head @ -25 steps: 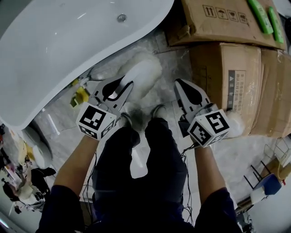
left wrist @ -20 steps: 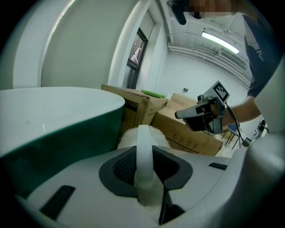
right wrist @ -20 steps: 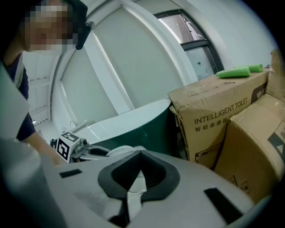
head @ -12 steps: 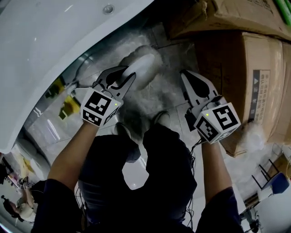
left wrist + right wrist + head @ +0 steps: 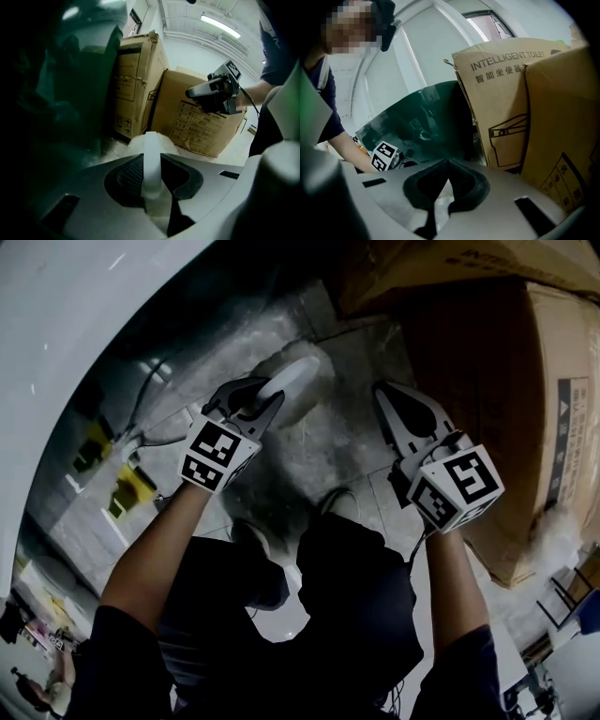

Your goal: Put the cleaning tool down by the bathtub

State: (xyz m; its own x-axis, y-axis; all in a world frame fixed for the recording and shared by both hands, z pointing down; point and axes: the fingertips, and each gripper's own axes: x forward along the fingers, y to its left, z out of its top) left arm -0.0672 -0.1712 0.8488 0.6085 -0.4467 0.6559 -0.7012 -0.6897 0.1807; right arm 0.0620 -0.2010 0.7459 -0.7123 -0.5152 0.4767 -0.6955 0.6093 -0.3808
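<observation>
Two tools in frame, one per hand, both low over the floor point(image 5: 352, 442).

- Left tool point(image 5: 255, 399): jaws part-way apart and clamped on the flat white handle of the cleaning duster point(image 5: 302, 381). Left gripper view shows the handle point(image 5: 151, 161) running straight up between the two pads, with the fluffy white head just beyond the tips.
- Right tool point(image 5: 386, 399): jaws brought together, tips meeting, nothing between them. It hangs beside the left one, apart from it, and touches nothing.
- Cleaning duster: its head is down near the floor, in the gap between the bathtub point(image 5: 56, 343) and the cardboard boxes point(image 5: 525, 381). Whether the fluff actually rests on the tile I cannot tell.
- Bathtub: white, curved, filling the upper left of the head view; its underside is in shadow.
- Cardboard boxes: stacked at the right, printed labels on the sides, close to the right tool.
- Floor: pale tile, covered with crumpled clear film around the duster head.
- Person: dark trousers, shoes point(image 5: 336, 500) planted just behind the tools.
</observation>
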